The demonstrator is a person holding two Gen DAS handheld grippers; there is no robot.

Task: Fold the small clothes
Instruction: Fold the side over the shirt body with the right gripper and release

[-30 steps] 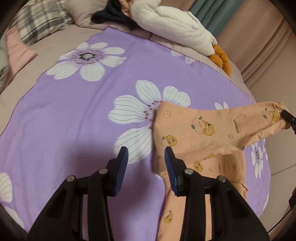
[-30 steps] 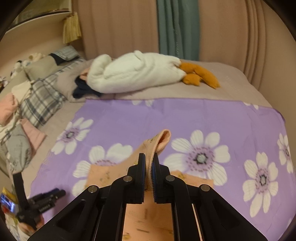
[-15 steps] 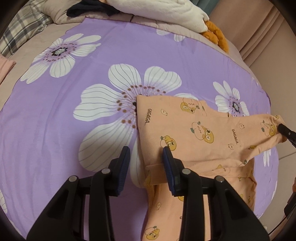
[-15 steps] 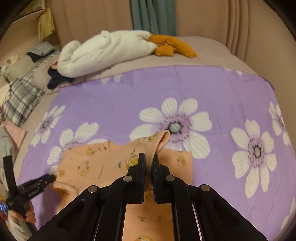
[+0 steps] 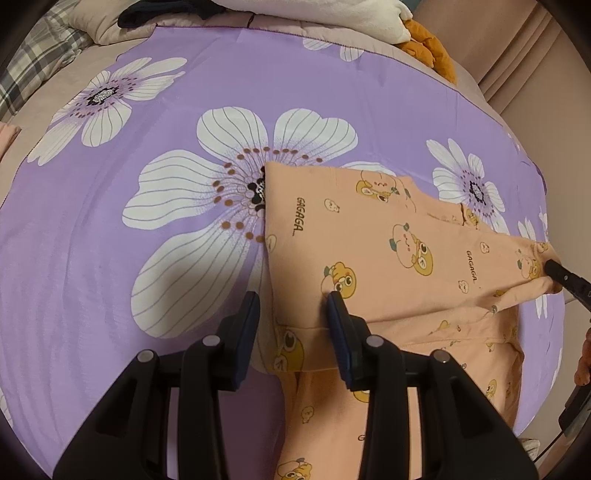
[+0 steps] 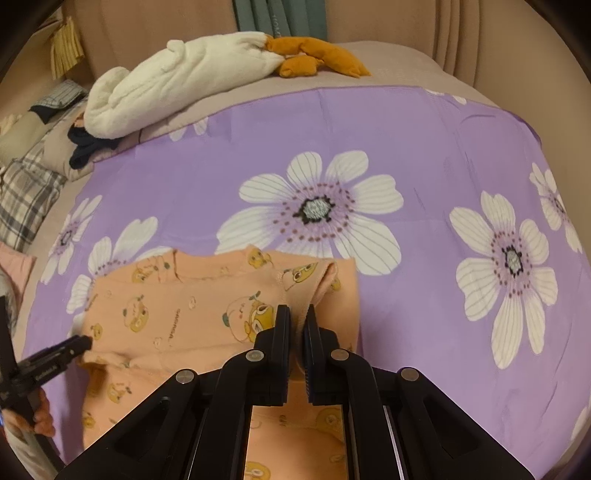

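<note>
A small peach garment [image 5: 369, 240] printed with cartoon animals lies on the purple flowered sheet [image 5: 147, 258], one part folded across the rest. My left gripper [image 5: 291, 314] points down over the fold's near left corner. Its jaws are opening, with the cloth edge lying loose between them. My right gripper [image 6: 297, 321] is shut on a stitched hem of the garment [image 6: 177, 306], holding that end low over the cloth. In the left wrist view the right gripper's tip [image 5: 554, 267] shows at the garment's far right end.
A white plush toy with orange feet [image 6: 184, 81] lies along the back of the bed. Dark cloth [image 6: 83, 147] and a plaid pillow [image 6: 26, 195] sit at the back left. A person's hand [image 6: 40, 417] grips the left tool. A teal curtain [image 6: 277, 18] hangs behind.
Both grippers have come down toward the bed. The right one carried the garment's end down and across, so the lifted cloth now lies folded flat. The left jaws stay apart around the fold's corner.
</note>
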